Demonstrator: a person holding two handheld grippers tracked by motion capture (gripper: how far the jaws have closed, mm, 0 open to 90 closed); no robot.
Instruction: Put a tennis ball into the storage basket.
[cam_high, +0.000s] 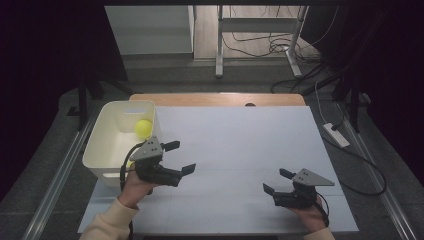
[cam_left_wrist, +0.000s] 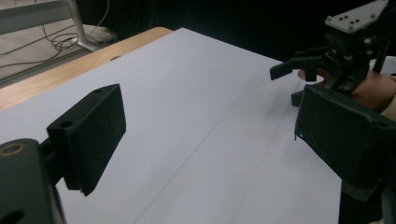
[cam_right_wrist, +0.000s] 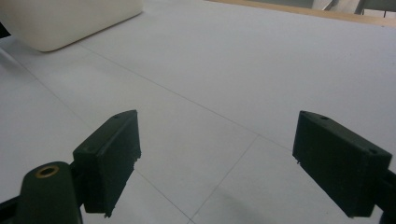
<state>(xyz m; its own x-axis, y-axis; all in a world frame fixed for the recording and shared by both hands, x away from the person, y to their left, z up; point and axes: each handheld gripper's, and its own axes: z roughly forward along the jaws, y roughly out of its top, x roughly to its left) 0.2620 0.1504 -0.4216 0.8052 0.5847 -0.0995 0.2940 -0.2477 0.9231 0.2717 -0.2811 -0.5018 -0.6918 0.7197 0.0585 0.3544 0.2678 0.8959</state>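
Left gripper (cam_high: 180, 157): black body, blocky black jaws, grey three-cornered plate with small holes on top, black cable trailing below. Right gripper (cam_high: 276, 181): same build. Brass-coloured ring at lower left of both gripper views. Cream sleeves (cam_high: 107, 225) at bottom edge.

We see a ball (cam_high: 143, 128) in the bin (cam_high: 98, 145) (at the table's (cam_high: 240, 140) left edge), our grippers before it.
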